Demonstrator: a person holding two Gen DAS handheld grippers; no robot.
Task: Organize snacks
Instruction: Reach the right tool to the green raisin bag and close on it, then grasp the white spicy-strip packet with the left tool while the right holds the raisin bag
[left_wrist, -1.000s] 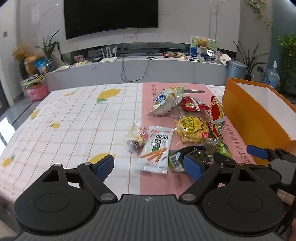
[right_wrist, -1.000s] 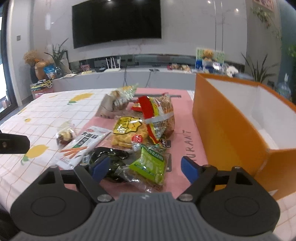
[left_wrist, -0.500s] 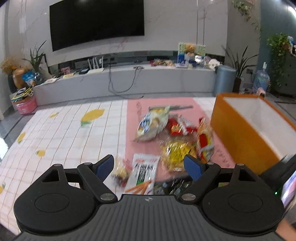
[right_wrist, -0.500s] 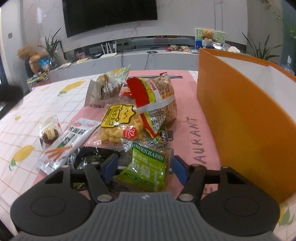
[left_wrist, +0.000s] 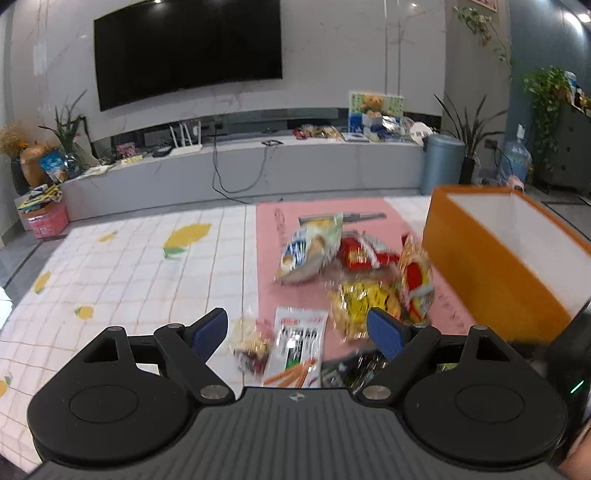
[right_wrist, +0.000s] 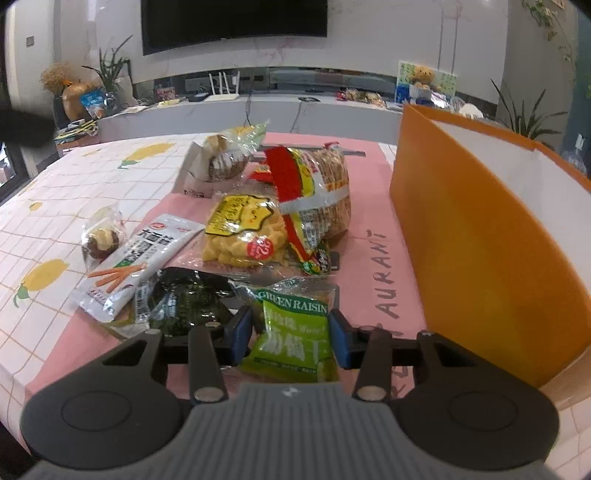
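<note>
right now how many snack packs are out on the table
8: green raisin pack, seaweed, carrot sticks, chocolate ball, yellow puffs, cracker bag, bread pack, red pack; others may be hidden.

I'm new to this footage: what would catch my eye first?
The right gripper closing around a green raisin packet at the near edge of the snack pile. Just right of it stands a big orange box, open at the top. The left gripper hovers open.
</note>
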